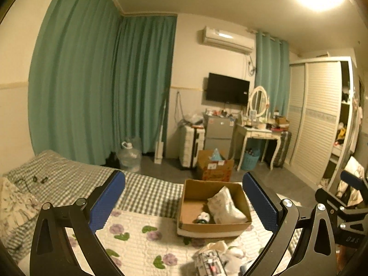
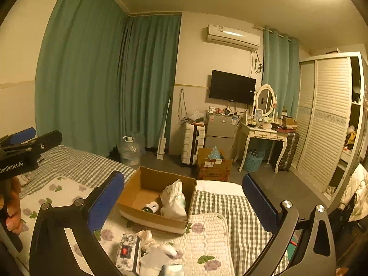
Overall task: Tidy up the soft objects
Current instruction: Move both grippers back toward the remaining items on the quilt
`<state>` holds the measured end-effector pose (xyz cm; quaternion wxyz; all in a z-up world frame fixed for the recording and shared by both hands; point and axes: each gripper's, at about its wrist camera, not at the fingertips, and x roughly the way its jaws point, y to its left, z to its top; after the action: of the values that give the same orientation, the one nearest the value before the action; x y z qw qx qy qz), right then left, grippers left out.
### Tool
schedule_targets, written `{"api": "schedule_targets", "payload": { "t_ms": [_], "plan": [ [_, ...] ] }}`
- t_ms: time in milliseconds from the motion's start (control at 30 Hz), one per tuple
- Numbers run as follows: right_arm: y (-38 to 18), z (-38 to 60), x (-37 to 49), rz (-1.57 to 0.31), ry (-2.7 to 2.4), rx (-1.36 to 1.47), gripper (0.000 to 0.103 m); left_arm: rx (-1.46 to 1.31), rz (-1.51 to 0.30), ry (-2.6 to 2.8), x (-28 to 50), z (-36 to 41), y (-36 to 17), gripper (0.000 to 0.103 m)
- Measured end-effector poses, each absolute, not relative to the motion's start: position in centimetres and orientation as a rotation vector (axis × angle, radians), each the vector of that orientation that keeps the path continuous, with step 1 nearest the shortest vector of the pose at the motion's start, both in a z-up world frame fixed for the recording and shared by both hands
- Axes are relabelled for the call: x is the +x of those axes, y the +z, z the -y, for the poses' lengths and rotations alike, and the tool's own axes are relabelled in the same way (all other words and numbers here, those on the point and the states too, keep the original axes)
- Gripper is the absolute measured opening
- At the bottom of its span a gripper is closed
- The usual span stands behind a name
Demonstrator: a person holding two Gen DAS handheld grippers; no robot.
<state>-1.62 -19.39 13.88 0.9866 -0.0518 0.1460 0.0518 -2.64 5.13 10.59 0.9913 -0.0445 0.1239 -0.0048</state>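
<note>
A crumpled white plastic bag [image 1: 226,205] slumps in the open cardboard box [image 1: 194,189] on my bed's quilted, flower-printed pad [image 1: 138,241]; soft white items [image 2: 158,256] are heaped nearer me. My left gripper [image 1: 184,203] and right gripper [image 2: 184,203] hover above, blue-padded fingers spread wide, holding nothing.
</note>
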Motion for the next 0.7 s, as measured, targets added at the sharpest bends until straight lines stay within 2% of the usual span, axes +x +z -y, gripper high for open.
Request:
{"api": "schedule_targets", "payload": {
  "t_ms": [300,700],
  "plan": [
    [11.0,19.8,-1.2,-0.38,0.107,-0.121,0.103,-0.056,-0.336,-0.035,-1.3,-3.6,7.6,0.103],
    [5.1,20.9,1.9,-0.529,0.11,-0.14,0.103,0.013,-0.524,-0.053,2.0,0.1,0.0,0.103]
  ]
}}
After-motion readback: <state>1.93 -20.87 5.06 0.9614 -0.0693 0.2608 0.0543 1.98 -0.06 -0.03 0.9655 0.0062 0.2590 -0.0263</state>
